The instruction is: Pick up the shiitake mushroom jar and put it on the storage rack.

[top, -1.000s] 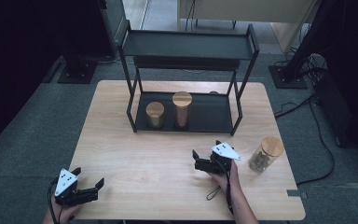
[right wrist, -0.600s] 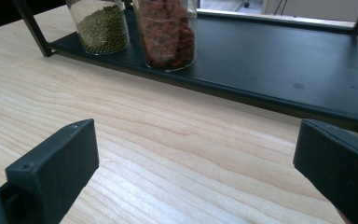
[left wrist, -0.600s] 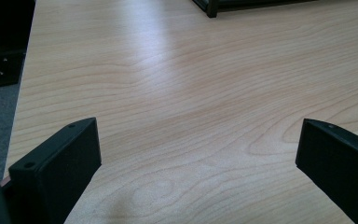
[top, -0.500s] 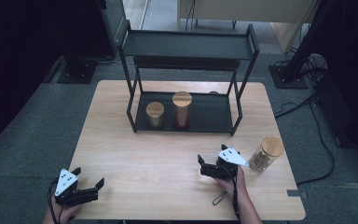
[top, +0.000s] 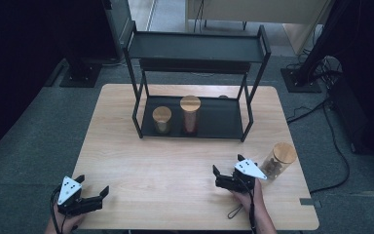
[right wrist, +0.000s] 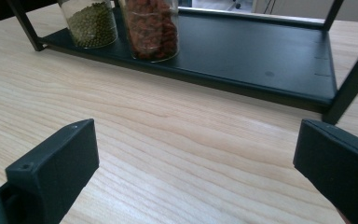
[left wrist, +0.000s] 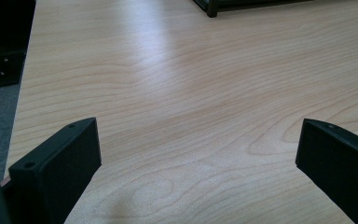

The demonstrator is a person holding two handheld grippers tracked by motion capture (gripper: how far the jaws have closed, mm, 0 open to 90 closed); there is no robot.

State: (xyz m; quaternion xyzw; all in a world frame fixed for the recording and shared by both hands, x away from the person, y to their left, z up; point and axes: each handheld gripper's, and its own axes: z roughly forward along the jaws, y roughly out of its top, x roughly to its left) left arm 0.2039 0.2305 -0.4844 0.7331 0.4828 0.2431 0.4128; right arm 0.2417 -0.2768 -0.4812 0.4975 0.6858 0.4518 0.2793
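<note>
- Where the near edge of the counter (top: 175, 185) meets the person's hands, left tongs (top: 91, 197) resting at the near left corner, jaws spread wide, nothing between them, only bare wood grain ahead in the left gripper view.
- Right tongs (top: 224, 176) low over the counter toward the near right, held from below by a hand (top: 250, 199), jaws likewise wide apart and empty, pointing leftward across the wood.
- Just beside those right tongs, on their right, a glass jar (top: 277, 161) with a wooden lid and dark contents, upright near the counter's right edge, close to the grey plate, contact not clear.
- Farther back, at mid-counter, a black two-tier rack (top: 195, 48), its lower shelf (right wrist: 261, 51) lying on the counter.
- On that lower shelf, toward its left, a short jar of green beans (right wrist: 89, 21) and a taller jar of red contents (right wrist: 151, 28), side by side, both upright and wooden-lidded, well apart from both tongs.
- Upper tier of the rack bare.
</note>
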